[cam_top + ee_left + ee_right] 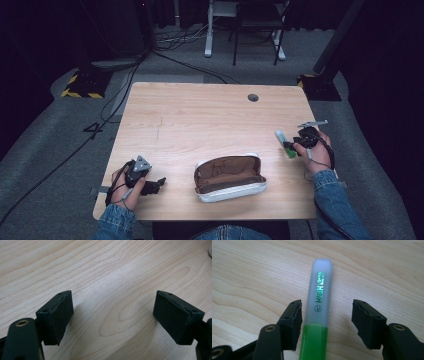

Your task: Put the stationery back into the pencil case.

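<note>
My left gripper point(159, 184): nearest me, low over the front left of the counter point(200, 110), jaws spread wide with only bare wood between them.
Pouch point(230, 177): the open brown-lined pencil case lies near the front edge, between my two hands, mouth facing up.
My right gripper point(326, 323): out toward the right edge, jaws partly spread and straddling the highlighter; the left pad sits just beside the barrel, the right pad stands clear, so I am not pinching it yet.
Highlighter point(318, 312): green body with a frosted cap, lying flat on the counter and pointing away from me.
Risk, off-centre grip: I judge the near pad would meet the barrel first and push it sideways, so it could skid or twist out.
Risk, smooth barrel: a shallow pinch might let it slip on the lift toward the pouch.
</note>
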`<state>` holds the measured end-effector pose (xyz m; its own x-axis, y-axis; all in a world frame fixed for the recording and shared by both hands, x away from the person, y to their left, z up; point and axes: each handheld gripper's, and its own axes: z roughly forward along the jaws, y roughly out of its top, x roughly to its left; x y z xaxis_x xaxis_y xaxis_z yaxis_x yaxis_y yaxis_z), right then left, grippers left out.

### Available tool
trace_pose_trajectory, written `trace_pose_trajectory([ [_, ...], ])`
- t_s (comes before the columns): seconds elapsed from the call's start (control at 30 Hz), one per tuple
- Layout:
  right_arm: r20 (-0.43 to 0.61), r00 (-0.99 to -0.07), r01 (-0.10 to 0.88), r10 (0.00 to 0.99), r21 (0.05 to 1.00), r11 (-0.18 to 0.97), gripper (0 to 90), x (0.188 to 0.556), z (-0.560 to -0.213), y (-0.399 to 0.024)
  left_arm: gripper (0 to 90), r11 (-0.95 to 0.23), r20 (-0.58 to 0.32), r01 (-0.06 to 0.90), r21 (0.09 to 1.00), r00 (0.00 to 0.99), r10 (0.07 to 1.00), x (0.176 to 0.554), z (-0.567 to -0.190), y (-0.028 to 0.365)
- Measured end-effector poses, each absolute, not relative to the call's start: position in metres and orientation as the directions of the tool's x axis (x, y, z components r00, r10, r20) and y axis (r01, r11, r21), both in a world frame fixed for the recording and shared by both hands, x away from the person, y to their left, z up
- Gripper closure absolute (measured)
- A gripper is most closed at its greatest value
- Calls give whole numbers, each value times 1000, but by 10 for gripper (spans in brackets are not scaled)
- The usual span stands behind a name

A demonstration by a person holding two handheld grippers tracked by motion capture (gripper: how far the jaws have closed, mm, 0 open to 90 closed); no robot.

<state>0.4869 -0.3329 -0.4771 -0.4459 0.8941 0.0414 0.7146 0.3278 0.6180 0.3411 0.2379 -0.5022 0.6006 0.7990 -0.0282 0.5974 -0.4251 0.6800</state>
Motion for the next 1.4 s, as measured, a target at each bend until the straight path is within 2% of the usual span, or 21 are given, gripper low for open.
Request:
trace_pose_trajectory([
  [0.23, 20, -450, 720, 893, 599, 350, 490, 485, -478, -326, 154, -432, -16, 580, 691, 609, 793, 343, -504, 239],
  [0.5, -17, -456, 715, 890, 589, 378, 495, 484, -481, -321, 147, -438, -9, 577, 689, 611, 792, 343, -504, 239],
  [0.77, -3, -449, 727, 894, 580, 367, 632, 483, -480, -319, 146, -437, -9, 577, 690, 610, 792, 343, -504, 239],
  [0.9, 1, -444, 730, 896, 579, 362, 667, 482, -479, -318, 146, -438, -8, 577, 689, 611, 792, 343, -504, 239],
  [1.4, 12, -443, 722, 896, 598, 349, 671, 479, -473, -319, 146, -437, -9, 577, 690, 610, 792, 343, -504, 239],
])
